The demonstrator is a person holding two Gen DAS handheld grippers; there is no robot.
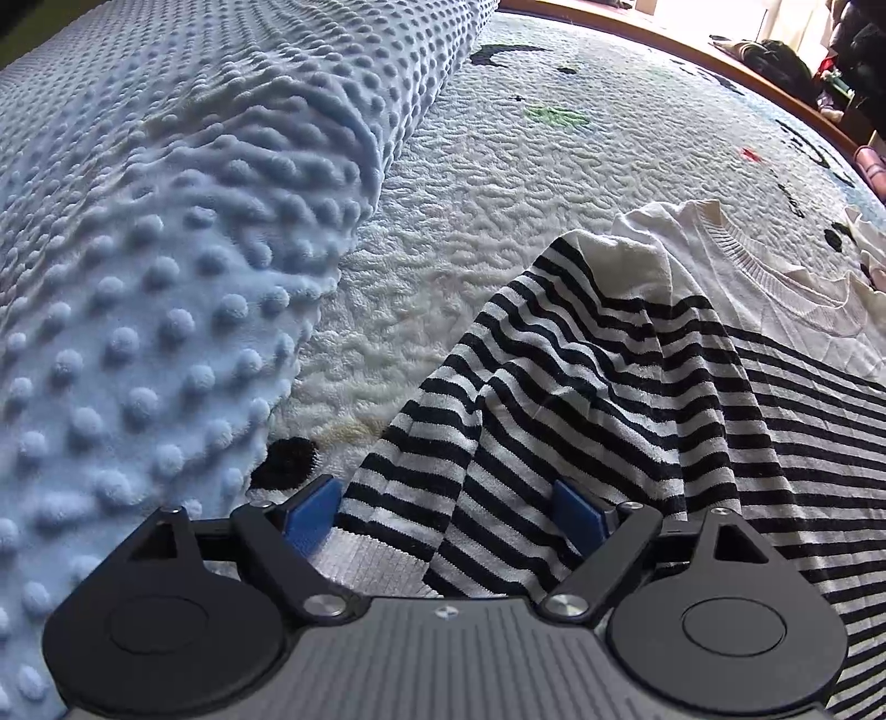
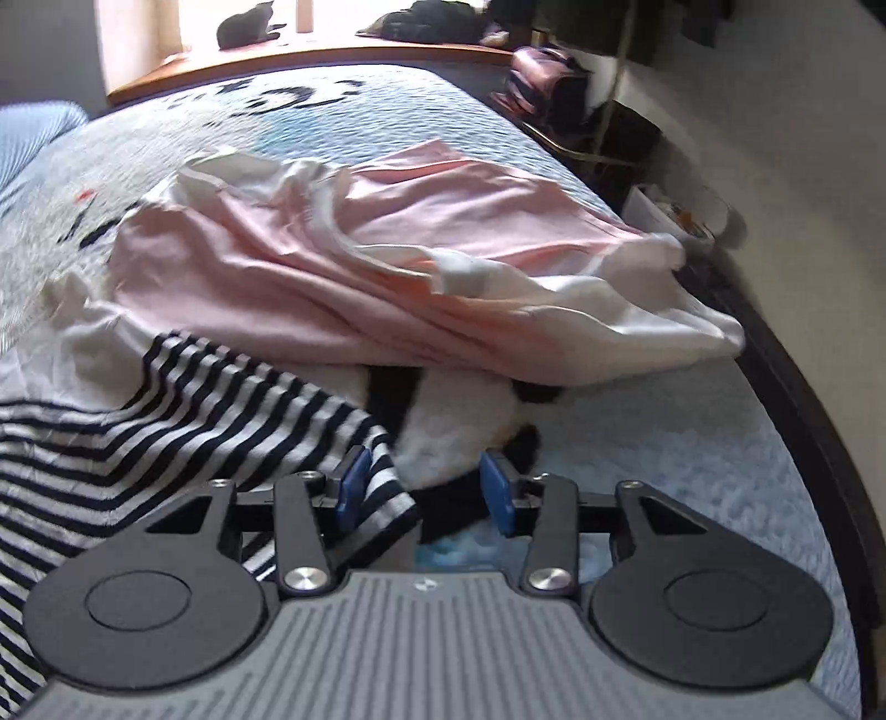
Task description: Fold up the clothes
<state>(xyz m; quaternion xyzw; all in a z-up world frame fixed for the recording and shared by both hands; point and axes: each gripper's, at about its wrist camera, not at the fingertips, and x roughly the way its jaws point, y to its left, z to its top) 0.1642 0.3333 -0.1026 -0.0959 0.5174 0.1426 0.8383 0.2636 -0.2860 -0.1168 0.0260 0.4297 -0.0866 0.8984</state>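
A black-and-white striped sweater (image 1: pixel 609 387) with a white ribbed neck lies on the bed. In the left wrist view one bunched sleeve runs down between the blue pads of my left gripper (image 1: pixel 443 515). Its jaws stand wide; the left pad is clear of the cloth and the right one is partly covered by a fold. In the right wrist view the other striped sleeve (image 2: pixel 166 421) ends at my right gripper (image 2: pixel 425 490). The cuff rests against the left pad, the right pad is apart, and nothing is pinched.
A rolled pale blue dotted blanket (image 1: pixel 138 277) lies along the left of the white textured bedspread (image 1: pixel 470 221). A crumpled pink and white garment (image 2: pixel 387 266) lies beyond the sweater. The bed's dark edge (image 2: pixel 775 387) runs on the right; a wooden sill (image 2: pixel 310 61) with a dark cat (image 2: pixel 243 27) is behind.
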